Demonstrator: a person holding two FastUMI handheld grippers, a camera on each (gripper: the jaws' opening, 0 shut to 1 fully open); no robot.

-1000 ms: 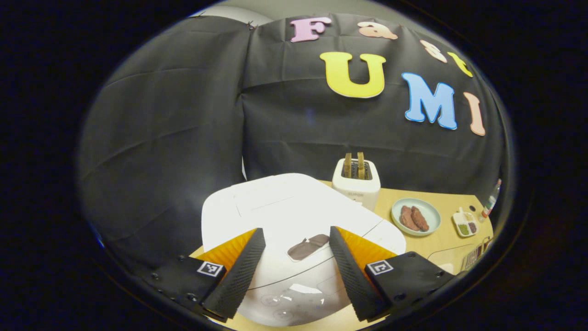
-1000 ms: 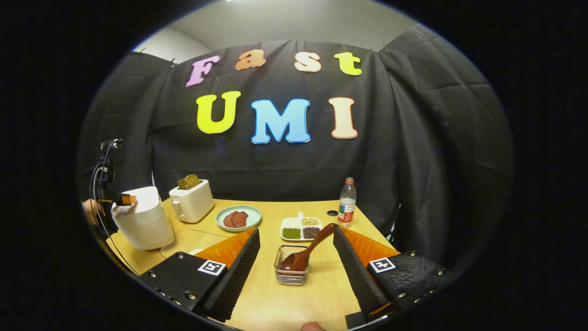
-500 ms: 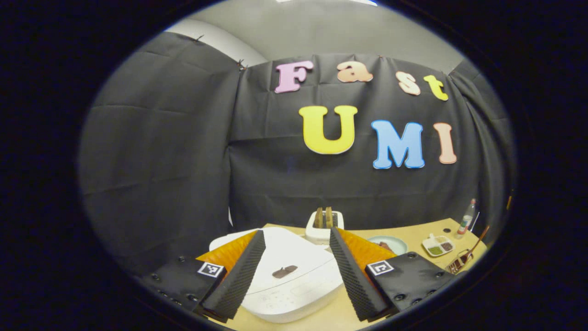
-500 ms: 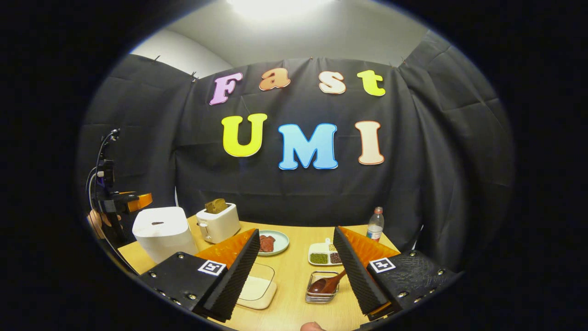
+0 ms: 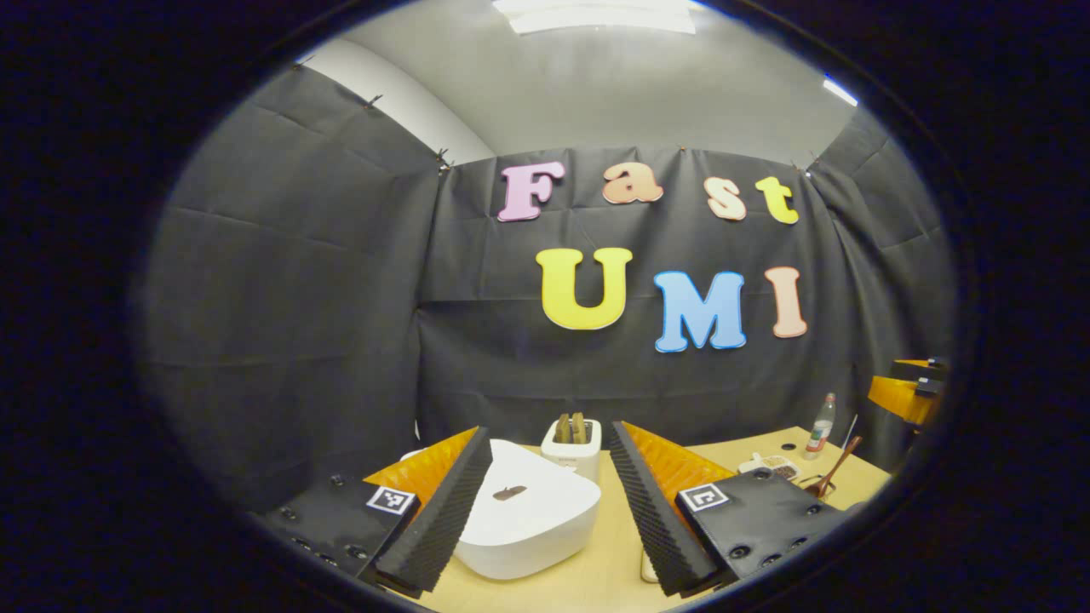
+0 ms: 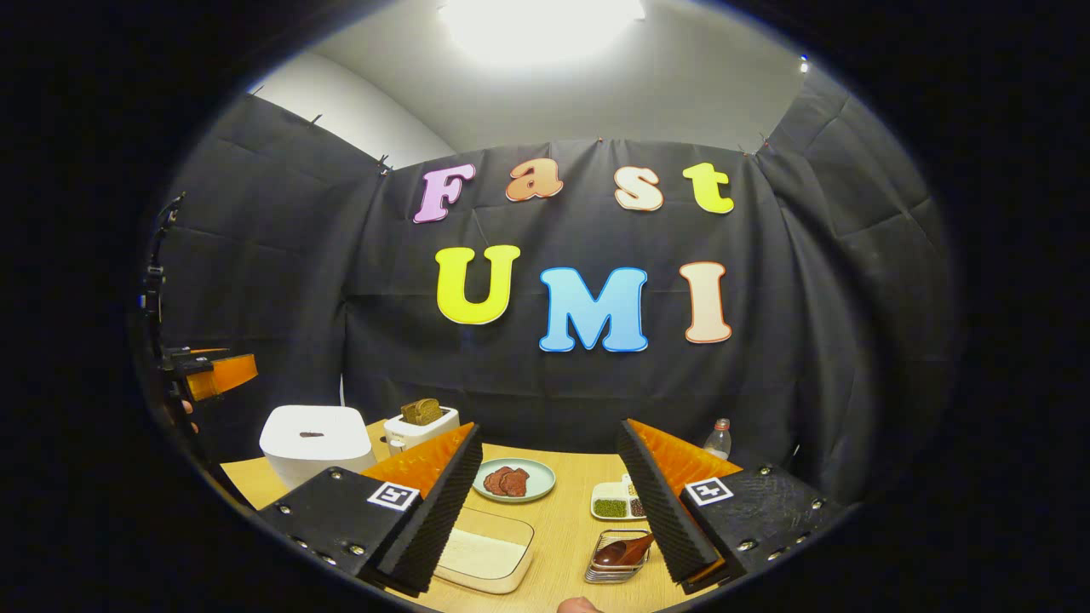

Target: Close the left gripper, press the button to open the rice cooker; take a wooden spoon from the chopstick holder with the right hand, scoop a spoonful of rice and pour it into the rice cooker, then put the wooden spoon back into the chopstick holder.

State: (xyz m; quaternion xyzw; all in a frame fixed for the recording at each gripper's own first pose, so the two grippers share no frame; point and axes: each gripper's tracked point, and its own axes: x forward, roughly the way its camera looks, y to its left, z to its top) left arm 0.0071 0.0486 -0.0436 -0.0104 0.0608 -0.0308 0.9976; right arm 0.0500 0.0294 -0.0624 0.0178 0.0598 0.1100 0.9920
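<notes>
We hold the left gripper (image 5: 551, 502) spread wide above the shut rice cooker (image 5: 528, 519). Our right gripper (image 6: 549, 507), fingers apart too, hovers over the wooden spoon (image 6: 623, 552) in its chopstick holder (image 6: 615, 569); bare table (image 6: 566, 519) beyond.

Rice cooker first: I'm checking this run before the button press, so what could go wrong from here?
1. The left hand-held gripper is open, with fingers either side of the rice cooker. Pressing like that may straddle the lid button and miss it; shut it first.
2. The wooden spoon lies low and tilted in the chopstick holder, so a grab by the right hand-held gripper may tip the holder.
3. The toaster stands close behind the cooker and may get bumped.
</notes>
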